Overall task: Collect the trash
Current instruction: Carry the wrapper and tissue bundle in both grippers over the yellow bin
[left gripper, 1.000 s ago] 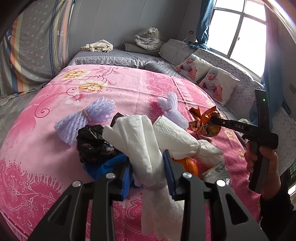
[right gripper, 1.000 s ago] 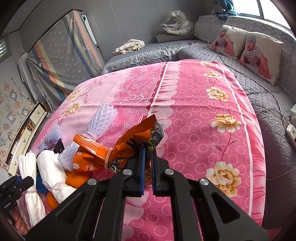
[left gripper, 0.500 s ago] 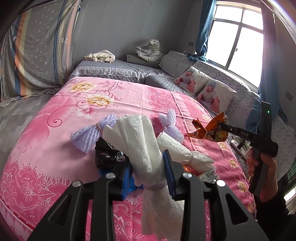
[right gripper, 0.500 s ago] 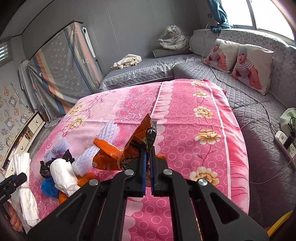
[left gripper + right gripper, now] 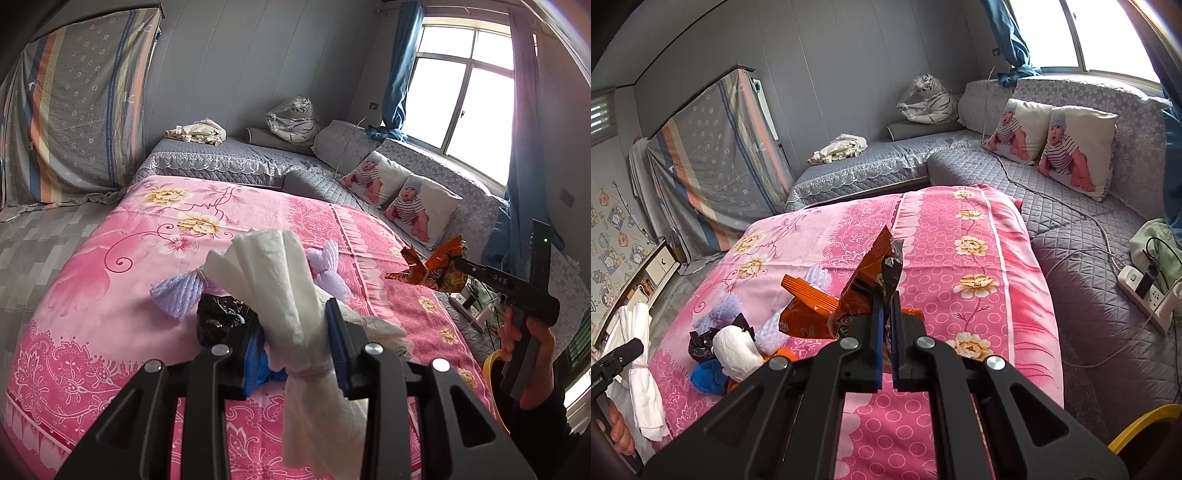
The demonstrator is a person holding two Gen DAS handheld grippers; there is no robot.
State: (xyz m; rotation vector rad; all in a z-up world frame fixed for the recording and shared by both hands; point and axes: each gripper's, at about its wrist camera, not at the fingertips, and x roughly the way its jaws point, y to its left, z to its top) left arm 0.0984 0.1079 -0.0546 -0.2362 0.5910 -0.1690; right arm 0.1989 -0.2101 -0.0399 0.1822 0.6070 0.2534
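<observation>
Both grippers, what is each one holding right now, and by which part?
The left gripper clamps a white paper-towel bundle just above its tied waist. The right gripper pinches an orange snack wrapper by its crumpled lower end.

Soft, crinkled white paper towel bundle [image 5: 291, 295]; glossy, creased orange foil wrapper [image 5: 864, 291]; matt printed pink cloth bedspread [image 5: 110, 280]; matt black plastic grippers

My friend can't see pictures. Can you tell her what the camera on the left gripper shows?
The left gripper is shut on a white paper bundle, held above a pink flowered bedspread. On the bed behind it lie purple mesh bundles and a black plastic bag. At right, a hand holds the right gripper, which pinches an orange snack wrapper.
</observation>
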